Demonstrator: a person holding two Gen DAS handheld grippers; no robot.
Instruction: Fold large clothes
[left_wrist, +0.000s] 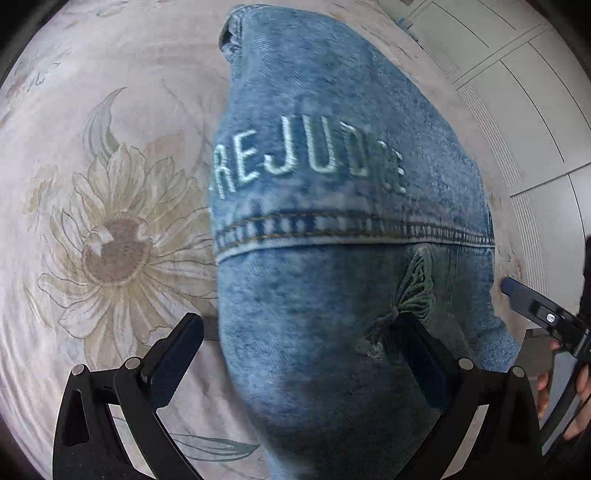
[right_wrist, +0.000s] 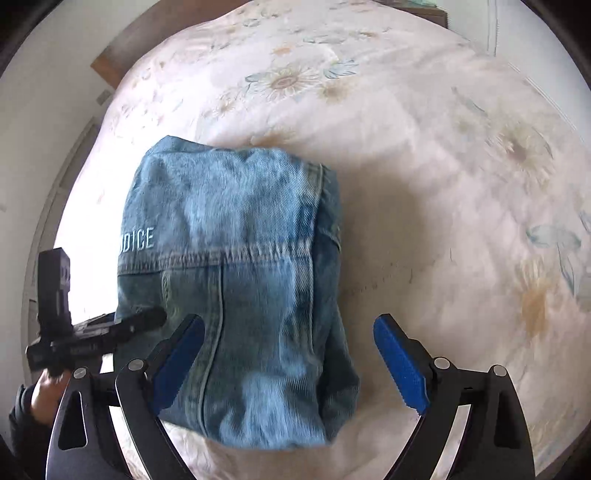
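The left gripper (left_wrist: 303, 354) hangs steeply over the bed (left_wrist: 110, 110) with its fingers spread apart and nothing pinched: its left finger sits over bare flowered sheet, its right finger over the denim jacket (left_wrist: 332, 184), which fills the space ahead of and between the fingers. The jacket lies already folded into a compact block on the sheet, with stitched lettering (left_wrist: 306, 162), a thick double seam (left_wrist: 351, 230) and an embroidered butterfly (left_wrist: 410, 291) just ahead of the right finger. To that gripper's right, past the jacket's edge, the tip of the right gripper (right_wrist: 290, 360) and a hand on its handle come into view. Seen from its own camera, the right gripper is likewise wide apart and empty, its left blue pad over the near edge of the jacket and its right pad over plain sheet beside the fold. Denim of this kind looks heavy and fairly stiff for cloth, so the stack should hold its shape yet sag if lifted by one corner; it is not slippery or fragile. The best hold is probably at the thick layered edges or along the seam, one gripper on each side, taking all layers together. Little stands in the way: the soft sheet may bunch under the fingers, the two grippers are near each other, and white cupboard doors (left_wrist: 517, 92) stand beyond the bed.
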